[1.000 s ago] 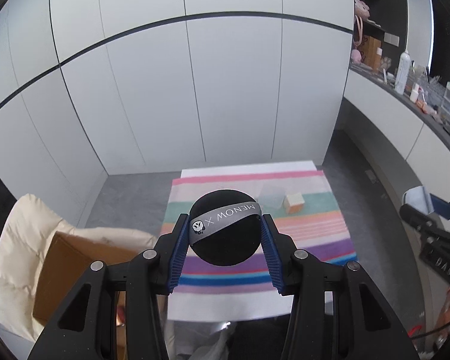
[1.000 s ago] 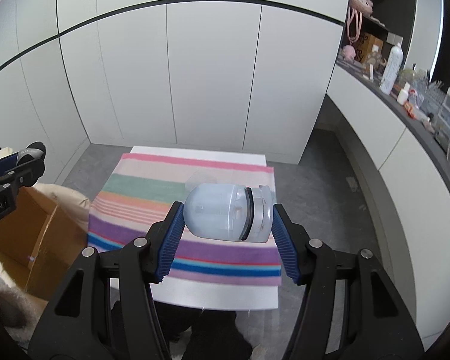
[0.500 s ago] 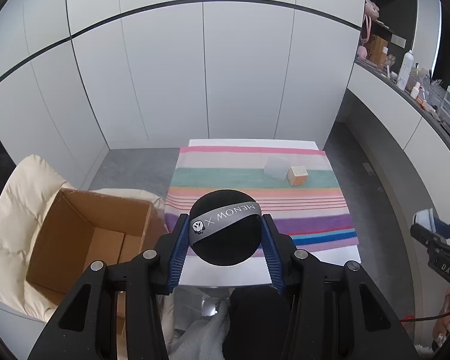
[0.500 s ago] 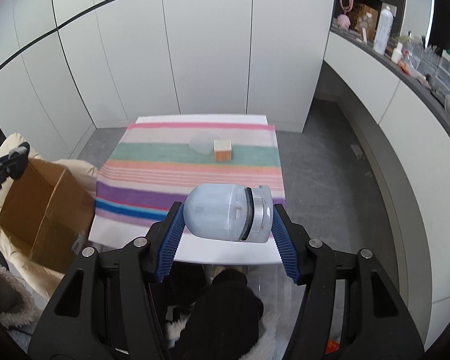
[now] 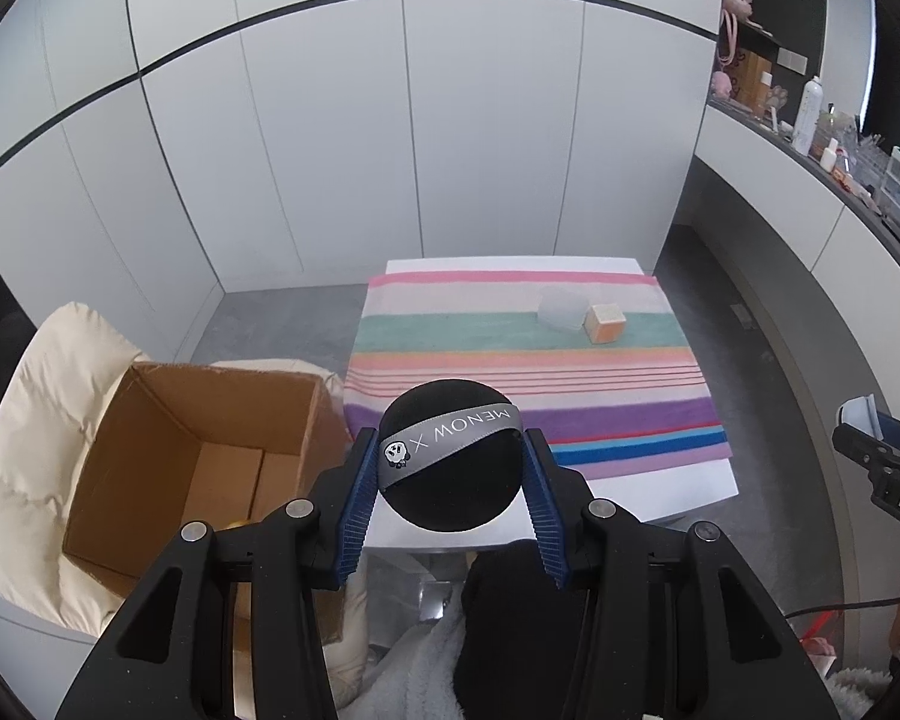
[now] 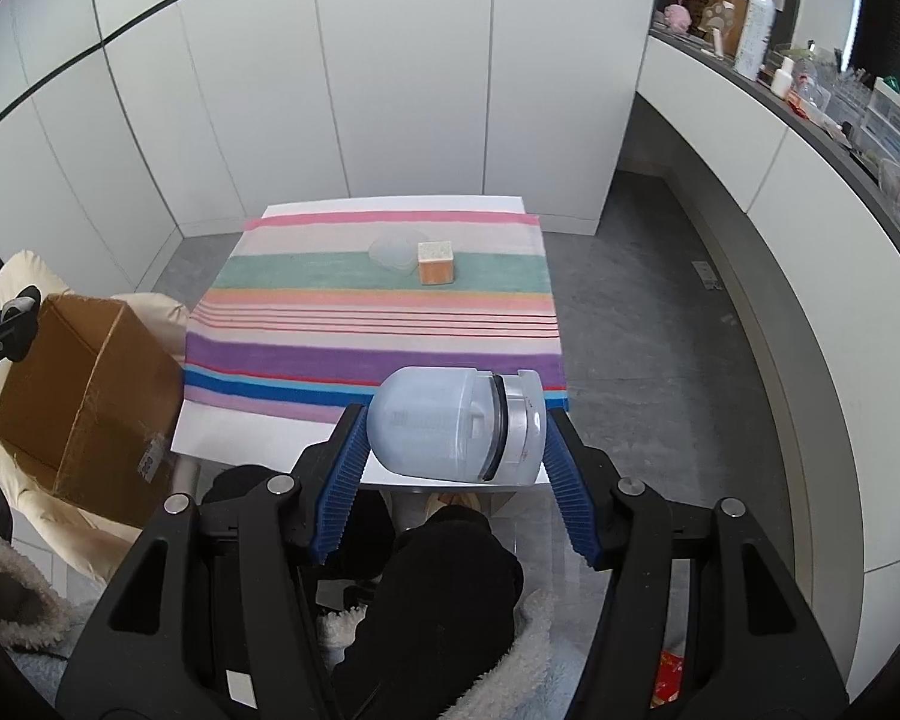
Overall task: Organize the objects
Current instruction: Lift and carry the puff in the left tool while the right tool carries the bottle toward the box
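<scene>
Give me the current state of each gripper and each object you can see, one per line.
left gripper: shut on the black puff.
black puff: held, clear of the table.
right gripper: shut on the pale blue jar.
pale blue jar: held sideways, lid on.
cardboard box: open, upright on the cream cushion.
small cube: resting on the striped cloth.
clear container: beside the cube.

Striped cloth [image 6: 378, 306] on white table [image 6: 258, 438]
</scene>
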